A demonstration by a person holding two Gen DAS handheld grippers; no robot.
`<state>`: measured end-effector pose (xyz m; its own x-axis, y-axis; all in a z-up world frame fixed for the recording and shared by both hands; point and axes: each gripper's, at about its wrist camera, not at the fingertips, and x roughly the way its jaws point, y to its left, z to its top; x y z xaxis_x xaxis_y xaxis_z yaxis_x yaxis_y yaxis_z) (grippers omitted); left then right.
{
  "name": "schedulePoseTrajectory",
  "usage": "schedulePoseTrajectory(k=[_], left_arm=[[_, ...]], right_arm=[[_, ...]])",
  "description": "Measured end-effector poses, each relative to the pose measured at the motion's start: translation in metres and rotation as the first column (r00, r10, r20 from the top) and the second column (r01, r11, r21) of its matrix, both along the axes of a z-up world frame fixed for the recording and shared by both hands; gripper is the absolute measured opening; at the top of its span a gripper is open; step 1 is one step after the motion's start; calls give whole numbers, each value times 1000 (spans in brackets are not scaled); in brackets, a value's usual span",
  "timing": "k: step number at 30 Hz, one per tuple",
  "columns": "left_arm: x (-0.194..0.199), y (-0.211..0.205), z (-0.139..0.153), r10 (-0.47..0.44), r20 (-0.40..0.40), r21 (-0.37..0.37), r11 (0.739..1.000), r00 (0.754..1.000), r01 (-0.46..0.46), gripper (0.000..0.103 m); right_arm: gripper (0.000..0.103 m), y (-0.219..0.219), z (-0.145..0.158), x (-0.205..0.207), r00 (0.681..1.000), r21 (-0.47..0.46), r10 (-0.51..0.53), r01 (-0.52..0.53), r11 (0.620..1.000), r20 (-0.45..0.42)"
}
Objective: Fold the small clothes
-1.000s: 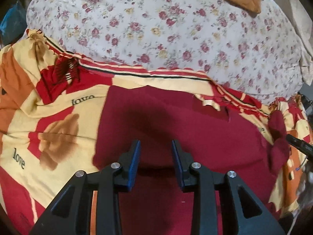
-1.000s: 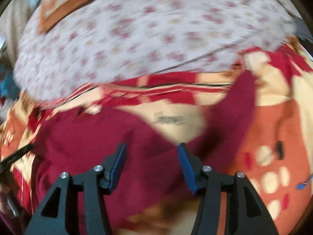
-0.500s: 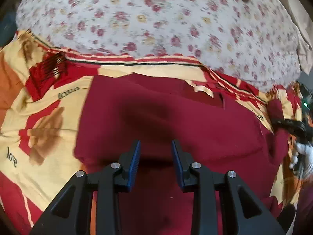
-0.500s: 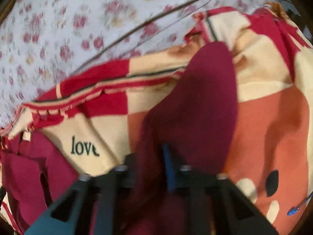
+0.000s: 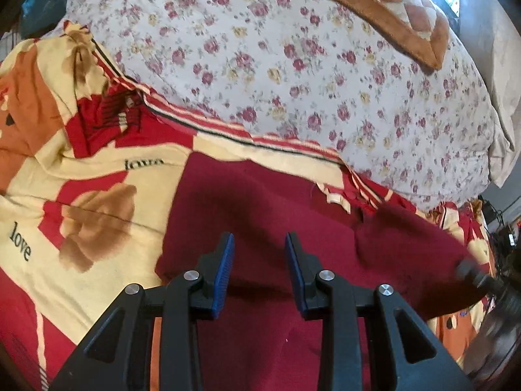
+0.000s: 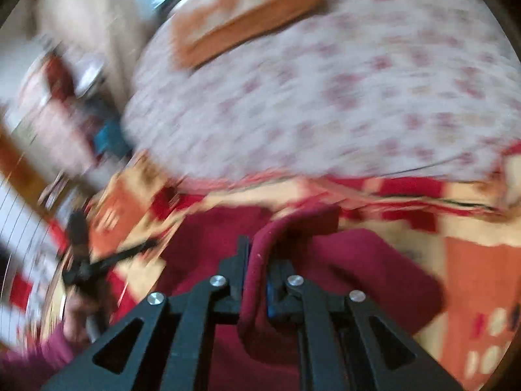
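A dark red garment (image 5: 260, 202) lies spread on a patterned blanket. My left gripper (image 5: 259, 254) hovers over its near part, jaws a little apart, with nothing pinched between the blue pads. At the right of the left wrist view a sleeve (image 5: 407, 244) is raised and drawn across the body, and my right gripper (image 5: 469, 272) shows there as a blur. In the blurred right wrist view my right gripper (image 6: 257, 260) is shut on a folded edge of that sleeve (image 6: 358, 260), which drapes over and behind the fingers.
A red and cream blanket (image 5: 81, 195) printed with "love" lies under the garment. Beyond it is a floral quilt (image 5: 293, 65) with a brown checked cushion (image 5: 374, 6) on top. A person's purple sleeve (image 6: 32, 358) shows at lower left of the right wrist view.
My right gripper went from open over the cloth to shut on the sleeve, then lifted it and swung it across the garment. The left gripper drifted only slightly.
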<state>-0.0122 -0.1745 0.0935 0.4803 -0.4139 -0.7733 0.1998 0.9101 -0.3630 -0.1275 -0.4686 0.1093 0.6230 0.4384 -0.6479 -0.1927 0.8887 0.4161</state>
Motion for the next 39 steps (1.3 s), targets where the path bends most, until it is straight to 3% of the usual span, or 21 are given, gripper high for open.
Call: schedulePoseTrajectory(k=[2, 5, 8, 10, 13, 16, 23, 25, 26, 28, 32, 37, 39], left_arm=[[-1, -6, -6, -28, -19, 4, 1000, 999, 28, 11], [-4, -18, -13, -79, -40, 12, 997, 996, 79, 12], [-5, -25, -15, -97, -38, 1, 995, 995, 97, 12], [-3, -28, -16, -100, -40, -18, 995, 994, 99, 12], [-2, -33, -18, -109, -53, -35, 994, 993, 107, 12], [0, -41, -22, -131, -78, -44, 991, 988, 128, 20], [9, -87, -41, -221, -95, 96, 969, 971, 229, 21], [8, -96, -45, -242, -87, 128, 959, 966, 252, 16], [8, -98, -44, -246, -81, 126, 959, 966, 255, 2], [6, -96, -37, -259, -73, 93, 960, 963, 265, 0], [4, -89, -2, -257, 36, 81, 964, 966, 253, 0], [21, -63, 45, -174, 145, 40, 985, 974, 169, 0], [30, -44, 51, -106, 166, 36, 994, 980, 102, 0]], right_arm=[[9, 25, -23, 1, 997, -36, 55, -57, 998, -54], [22, 47, -66, -2, 978, -109, 90, -112, 988, -189], [28, 51, -80, -9, 964, -169, 91, -136, 976, -251], [37, 52, -73, -15, 969, -200, 89, -136, 970, -229], [47, 49, -51, -20, 981, -172, 91, -121, 978, -174], [51, 46, -39, -26, 987, -146, 82, -102, 984, -136], [51, 23, -40, -42, 993, -86, 14, -24, 996, -117], [51, 11, -42, -50, 993, -78, -23, 14, 997, -119], [51, 5, -44, -52, 992, -78, -40, 31, 996, -119], [51, -12, -45, -59, 989, -76, -87, 78, 994, -119], [51, -45, -48, -69, 975, -72, -185, 177, 981, -123], [52, -78, -55, -68, 941, -64, -306, 300, 952, -145], [58, -86, -58, -65, 925, -60, -349, 344, 937, -147]])
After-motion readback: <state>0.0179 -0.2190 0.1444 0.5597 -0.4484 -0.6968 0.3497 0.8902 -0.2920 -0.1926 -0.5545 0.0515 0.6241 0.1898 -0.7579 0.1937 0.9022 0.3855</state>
